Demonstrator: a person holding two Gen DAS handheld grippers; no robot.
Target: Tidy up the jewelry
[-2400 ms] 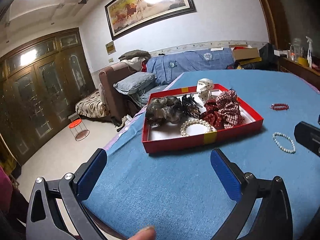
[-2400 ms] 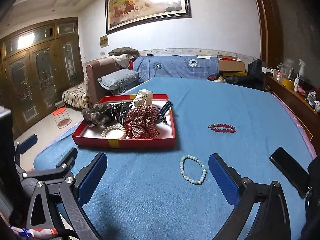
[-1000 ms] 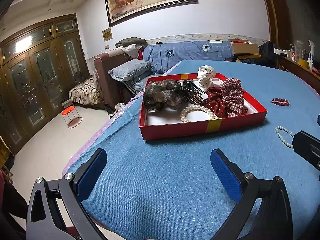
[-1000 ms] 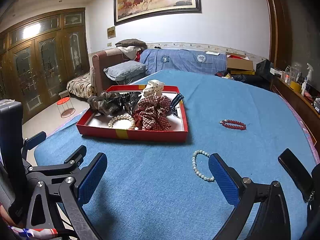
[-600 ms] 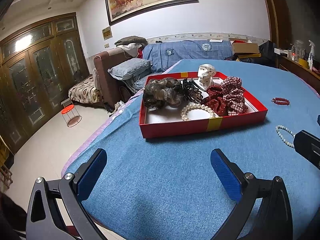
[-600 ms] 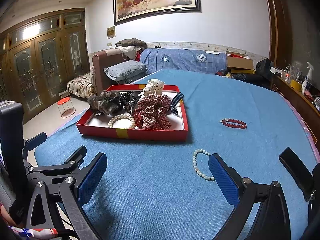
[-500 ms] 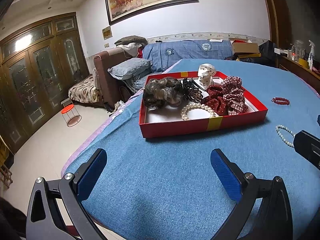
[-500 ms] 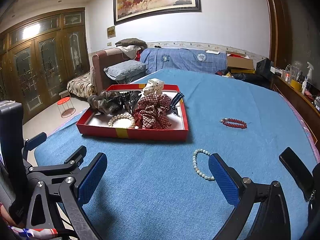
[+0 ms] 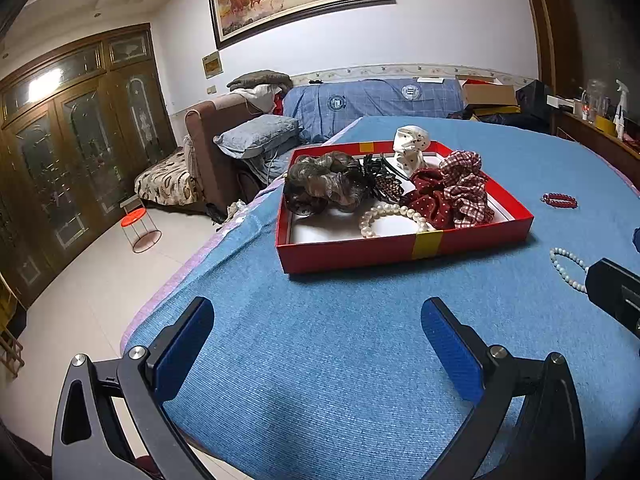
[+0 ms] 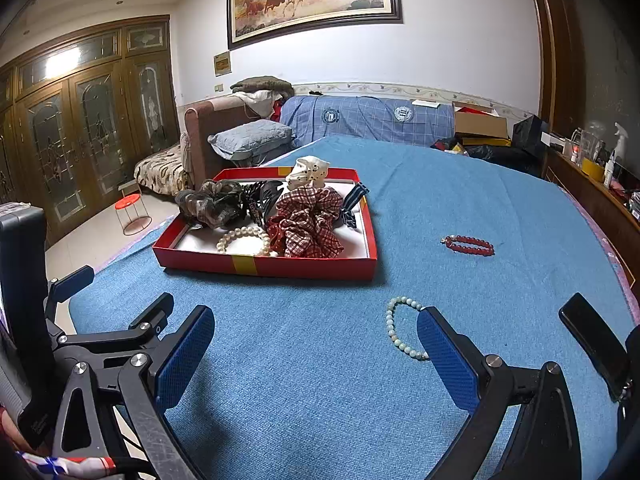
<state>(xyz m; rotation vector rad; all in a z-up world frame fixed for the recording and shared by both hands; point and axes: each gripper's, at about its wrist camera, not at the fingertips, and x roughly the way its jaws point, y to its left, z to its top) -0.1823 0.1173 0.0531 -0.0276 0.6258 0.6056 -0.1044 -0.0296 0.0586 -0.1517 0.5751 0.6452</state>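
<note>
left gripper (image 9: 316, 344): fingers spread wide, nothing between the blue pads, hanging over bare blue cloth short of the red tray (image 9: 400, 246). the bases of both fingers run off the bottom edge.

right gripper (image 10: 314, 354): also spread wide and empty, low over the table cloth (image 10: 320, 380). its right-hand pad (image 10: 446, 364) overlaps one side of the pale bead bracelet (image 10: 394, 330), so part of the loop is hidden; cannot tell whether pad and beads touch or the pad is only in front. in the left wrist view the same bracelet (image 9: 568, 266) is partly covered by a black piece of the other gripper at the right edge.

red bead bracelet (image 10: 468, 245): flat on the cloth, well apart from the tray, to its right. small and far in the left wrist view (image 9: 560, 200).

tray contents: white pearl bracelet (image 10: 244, 240) near the front wall, partly tucked under the plaid scrunchie (image 10: 310, 220). dark red dotted scrunchie (image 9: 430, 196) beside the plaid one, mostly hidden in the right wrist view. brown-grey scrunchie (image 10: 210, 202) at the left end. black hair clips (image 10: 262, 196) in the middle, tangled, count not readable. white spotted piece (image 10: 308, 172) at the back, kind unclear. striped blue item (image 10: 354, 200) against the right wall, only partly seen.

black phone (image 10: 592, 338) on the cloth at far right, lower end cut off by dark gear.
</note>
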